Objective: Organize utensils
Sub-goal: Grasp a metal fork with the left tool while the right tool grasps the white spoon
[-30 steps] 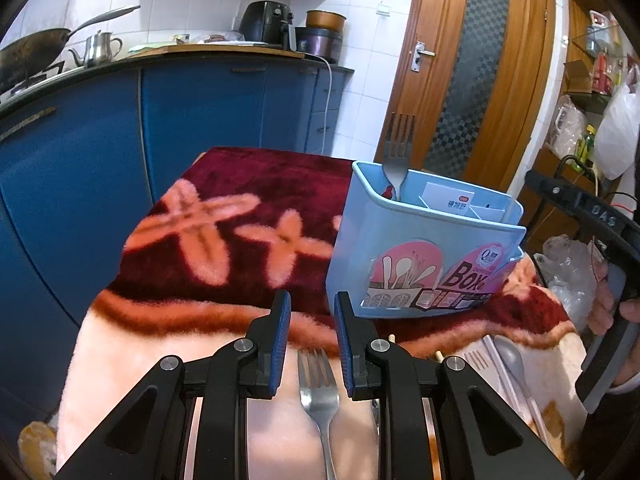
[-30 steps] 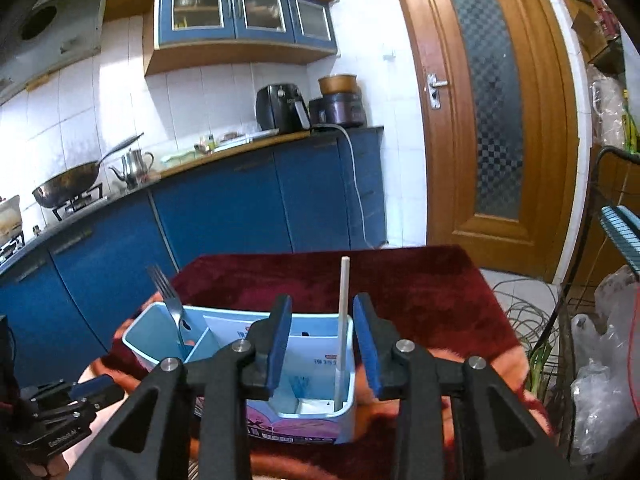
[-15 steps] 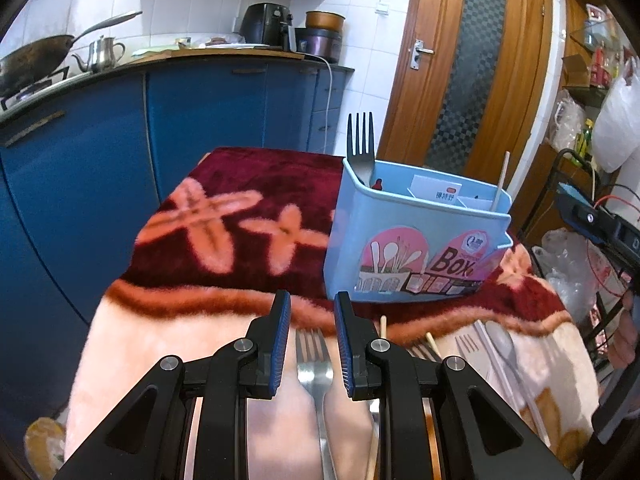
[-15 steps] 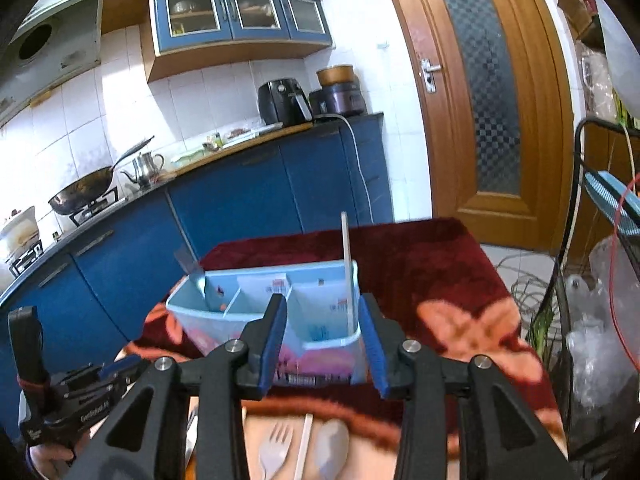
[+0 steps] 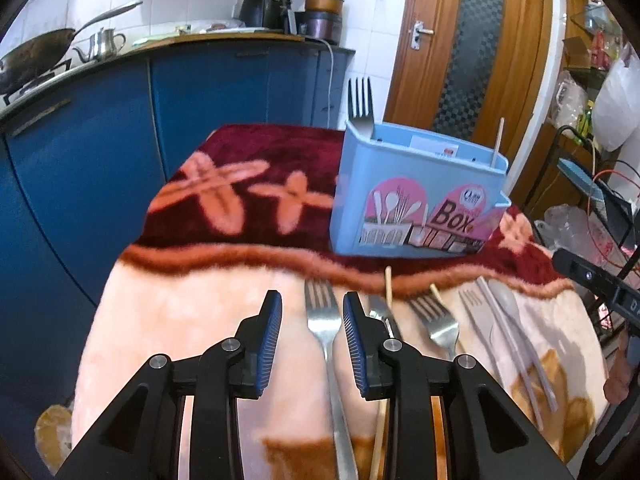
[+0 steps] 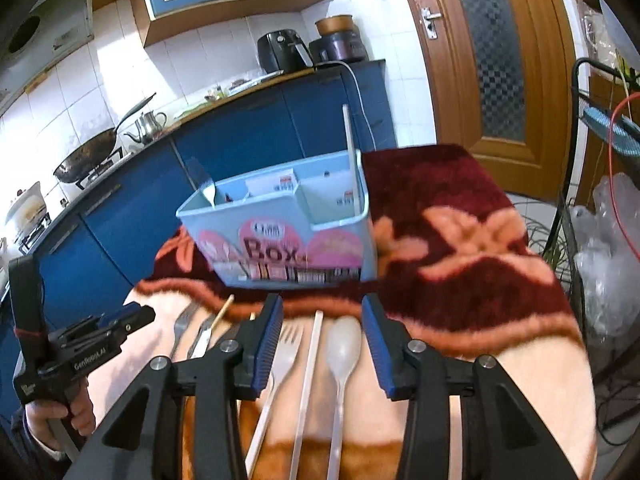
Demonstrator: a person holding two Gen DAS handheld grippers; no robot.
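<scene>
**kitchen_newb:** So what's closest to each cam right now?

**umi_fan:** Left wrist view: the left gripper (image 5: pixel 312 322) has its blue-padded jaws parted a little, nothing clamped, and a shiny steel fork (image 5: pixel 326 328) lies flat on the peach-and-maroon fleece blanket (image 5: pixel 192 300) right in the gap, tines pointing away. Can't tell if the pads touch it. Just to its right there's a thin wooden chopstick (image 5: pixel 387 288), then a second steel fork (image 5: pixel 438 318), then the pale plastic stuff.

**kitchen_newb:** And the other hand?

**umi_fan:** The right gripper (image 6: pixel 322 342) is spread wide, empty too. Between its fingers on the blanket sit a pale plastic fork (image 6: pixel 286 354), a pale plastic chopstick (image 6: pixel 310 368) and a pale plastic spoon (image 6: pixel 342 354), side by side. The black handle of the left tool (image 6: pixel 80 352) pokes in on that view's left edge.

**kitchen_newb:** Where's the holder?

**umi_fan:** A bit farther back, the light blue plastic utensil box with pink "Box" stickers (image 5: pixel 416 200) stands upright on the maroon part of the blanket. One steel fork stands in its left end compartment (image 5: pixel 360 106), tines up, and a pale chopstick stands in the right end compartment (image 6: pixel 351 160). Behind it all: blue kitchen cabinets (image 5: pixel 200 92), a dark wok (image 6: pixel 90 156) on the stove, and a wooden door (image 5: pixel 476 40).
</scene>
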